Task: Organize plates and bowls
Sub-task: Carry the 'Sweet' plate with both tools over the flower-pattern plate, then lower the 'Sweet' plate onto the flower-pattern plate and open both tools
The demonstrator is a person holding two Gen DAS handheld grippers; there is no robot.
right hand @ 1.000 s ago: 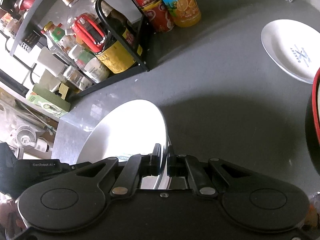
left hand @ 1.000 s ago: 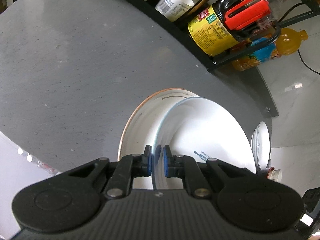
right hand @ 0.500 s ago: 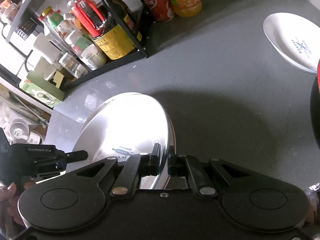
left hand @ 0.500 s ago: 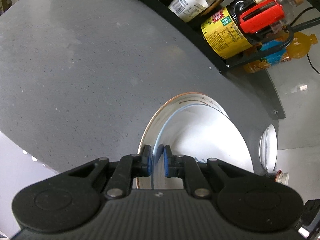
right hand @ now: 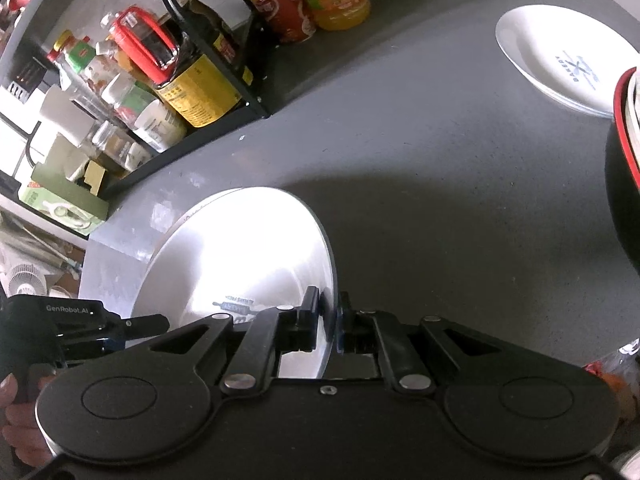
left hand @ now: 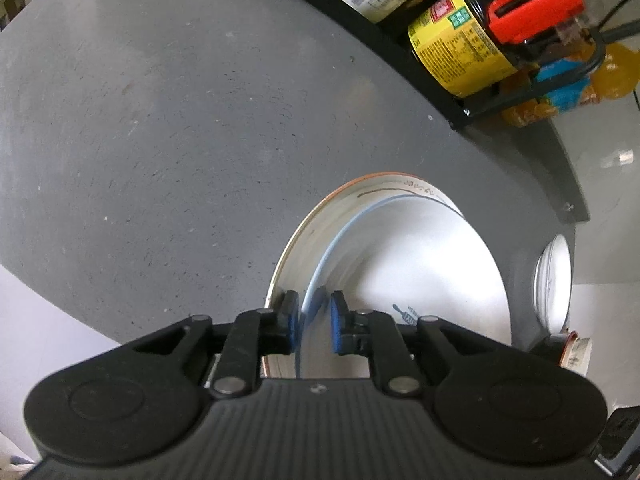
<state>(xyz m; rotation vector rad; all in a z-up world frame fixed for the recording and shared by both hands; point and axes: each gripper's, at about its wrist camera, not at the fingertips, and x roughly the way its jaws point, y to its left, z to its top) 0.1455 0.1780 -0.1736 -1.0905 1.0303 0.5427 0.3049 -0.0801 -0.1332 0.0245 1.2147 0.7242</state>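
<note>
A white plate with a thin blue rim [left hand: 420,272] lies tilted on a larger orange-rimmed plate [left hand: 320,232] on the grey counter. My left gripper [left hand: 315,320] straddles its near rim with the blue pads slightly parted, open. In the right wrist view the same white plate [right hand: 248,256] shows its logo, and my right gripper [right hand: 329,320] is shut on its opposite rim. The left gripper [right hand: 160,322], held by a hand, appears at the lower left of that view.
A black wire rack with sauce bottles and jars [right hand: 192,80] lines the back of the counter [right hand: 440,160]. Another white logo plate [right hand: 560,68] lies at the far right, beside a black bowl with a red rim [right hand: 624,168].
The blue-rimmed plate has come down onto the orange-rimmed plate. The left gripper's pads have parted slightly from the rim. The right gripper still holds its side.
</note>
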